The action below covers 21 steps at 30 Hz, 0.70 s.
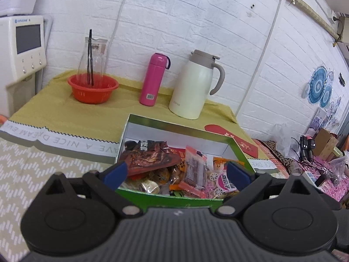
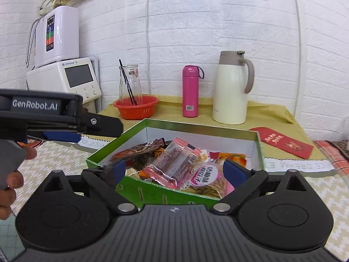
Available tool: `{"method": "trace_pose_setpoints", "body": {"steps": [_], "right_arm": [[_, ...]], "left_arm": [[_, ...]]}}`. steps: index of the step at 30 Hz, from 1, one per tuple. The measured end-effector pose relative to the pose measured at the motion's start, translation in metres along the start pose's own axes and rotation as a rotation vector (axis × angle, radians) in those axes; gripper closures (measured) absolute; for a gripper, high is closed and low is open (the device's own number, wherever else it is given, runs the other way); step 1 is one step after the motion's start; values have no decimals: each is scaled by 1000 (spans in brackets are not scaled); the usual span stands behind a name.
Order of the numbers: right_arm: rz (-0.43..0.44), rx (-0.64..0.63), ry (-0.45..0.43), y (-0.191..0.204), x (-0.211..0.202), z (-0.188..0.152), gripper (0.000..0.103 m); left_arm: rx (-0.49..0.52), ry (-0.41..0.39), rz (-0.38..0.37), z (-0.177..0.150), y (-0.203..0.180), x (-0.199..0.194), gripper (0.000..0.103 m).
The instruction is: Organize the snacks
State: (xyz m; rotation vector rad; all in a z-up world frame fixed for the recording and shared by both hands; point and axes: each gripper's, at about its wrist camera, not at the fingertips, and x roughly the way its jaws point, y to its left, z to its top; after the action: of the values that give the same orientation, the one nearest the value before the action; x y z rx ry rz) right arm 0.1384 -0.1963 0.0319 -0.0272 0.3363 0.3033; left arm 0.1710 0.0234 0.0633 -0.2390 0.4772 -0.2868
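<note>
Nearest to us, our left gripper [image 1: 176,172] and right gripper [image 2: 174,171] both stand spread wide, blue pads apart, with nothing held between them. From the right wrist we also see the left gripper from the side, a hand [image 2: 9,174] on its grip.

Just past the fingertips sits one green box [image 2: 157,193], open-topped with white inner walls, on the patterned cloth. It holds the snacks [image 2: 174,163]: a dark brown packet, clear red-edged wrappers, and a pink-labelled bag of biscuits, heaped loosely; we cannot count them surely.

Beside the box lies one red envelope [image 2: 283,142] on the yellow cloth.

Farther back, near the brick wall, stand one orange basket [image 1: 92,89] holding a glass carafe [image 1: 92,59] with a dark stick in it, one pink flask [image 1: 152,79], and one cream jug [image 1: 193,85].
</note>
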Motion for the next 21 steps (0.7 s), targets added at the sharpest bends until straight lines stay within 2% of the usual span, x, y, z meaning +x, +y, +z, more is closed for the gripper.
{"method": "trace_pose_setpoints", "body": {"steps": [4, 9, 11, 15, 21], "right_arm": [[-27, -18, 18, 1, -33, 3, 0], [-52, -5, 59, -1, -74, -7, 0], [-61, 10, 69, -2, -89, -13, 0], [-89, 34, 60, -2, -113, -27, 0], [-123, 74, 77, -4, -121, -53, 0]], "left_arm": [[80, -16, 49, -12, -14, -38, 7], [127, -70, 135, -39, -26, -85, 7], [117, -47, 170, -49, -27, -93, 7], [76, 27, 165, -73, -24, -100, 7], [93, 91, 216, -109, -26, -98, 7]]}}
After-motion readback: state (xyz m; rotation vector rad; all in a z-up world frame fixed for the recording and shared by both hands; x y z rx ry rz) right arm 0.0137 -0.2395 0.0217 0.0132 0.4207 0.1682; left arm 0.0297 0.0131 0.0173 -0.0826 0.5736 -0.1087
